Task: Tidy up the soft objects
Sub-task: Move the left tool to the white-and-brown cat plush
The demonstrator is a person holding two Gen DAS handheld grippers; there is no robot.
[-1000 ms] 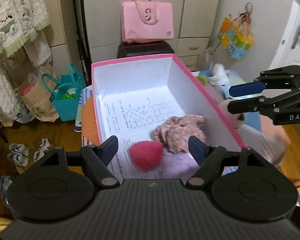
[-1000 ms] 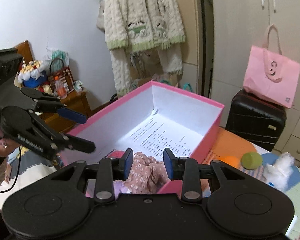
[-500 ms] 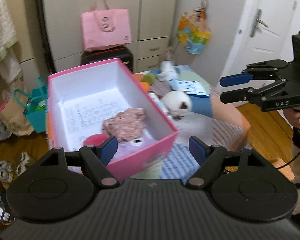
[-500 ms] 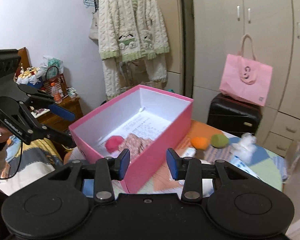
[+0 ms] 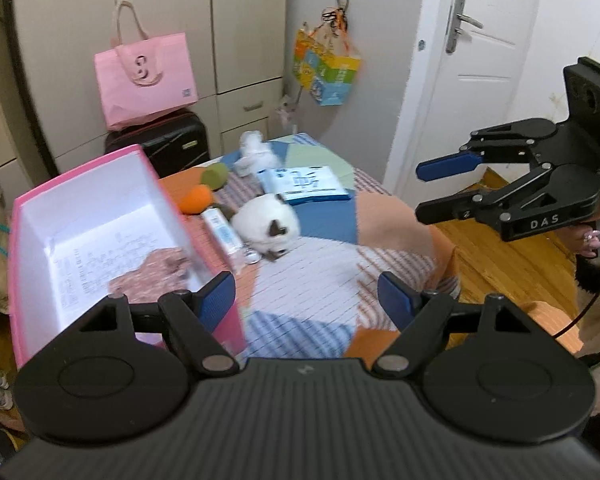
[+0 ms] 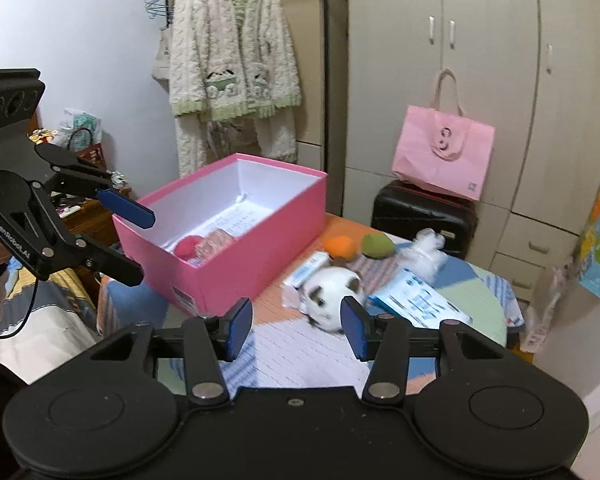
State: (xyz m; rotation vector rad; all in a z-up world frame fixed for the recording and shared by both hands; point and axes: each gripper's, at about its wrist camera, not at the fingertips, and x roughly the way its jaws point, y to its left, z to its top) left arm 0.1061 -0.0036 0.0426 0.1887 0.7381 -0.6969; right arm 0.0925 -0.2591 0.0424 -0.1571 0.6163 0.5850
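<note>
While both grippers are hanging open and empty, risk lying in round white plush (image 6: 332,294): rolling off under off-centre pinch, nudging tube beside it. Plush sitting on table just ahead of right gripper (image 6: 296,330), beside pink box (image 6: 260,256); left gripper (image 5: 306,300) hovering farther back.

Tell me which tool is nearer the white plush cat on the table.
Probably right. The right tool is open directly in front of the white plush cat; the left tool is open farther back, beside the pink box.
</note>
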